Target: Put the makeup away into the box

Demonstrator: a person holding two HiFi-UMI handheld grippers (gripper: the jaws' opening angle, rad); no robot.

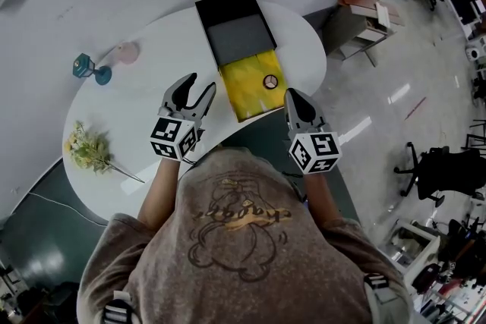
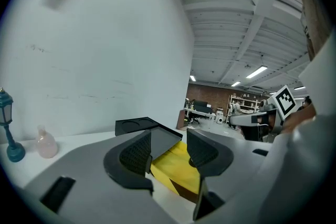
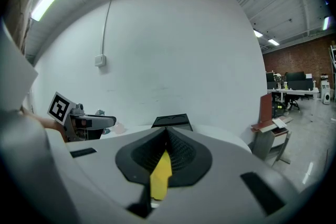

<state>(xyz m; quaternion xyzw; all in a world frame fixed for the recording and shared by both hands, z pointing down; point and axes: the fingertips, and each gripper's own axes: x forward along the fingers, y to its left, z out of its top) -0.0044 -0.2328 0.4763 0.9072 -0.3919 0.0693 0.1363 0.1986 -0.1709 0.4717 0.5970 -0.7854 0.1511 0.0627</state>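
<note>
- Yellow tray [image 1: 247,95] sticks out of the near end of the black box [image 1: 228,10], which lies open at the far middle of the white bench [image 1: 144,99].
- Round compact [image 1: 269,82] sits on the yellow tray, toward its right edge.
- Left gripper [image 1: 202,81] hovers just left of the tray's near end with its jaws apart and nothing between the pads. In the left gripper view the tray and the box's grey inside show through the gap, beyond the tips.
- Right gripper [image 1: 293,96] sits just right of the tray's near corner with its jaws closed together, tips meeting. In the right gripper view a yellow sliver shows through the slit below the tips. I cannot tell if the pads touch it.
- The compact lies between the two grippers, nearer the right one and apart from both.
- Blue lantern [image 1: 91,68] and pink bottle [image 1: 127,51] stand at the bench's far left, well apart from the box.
- Flower sprig [image 1: 87,148] lies on the near left edge.
</note>
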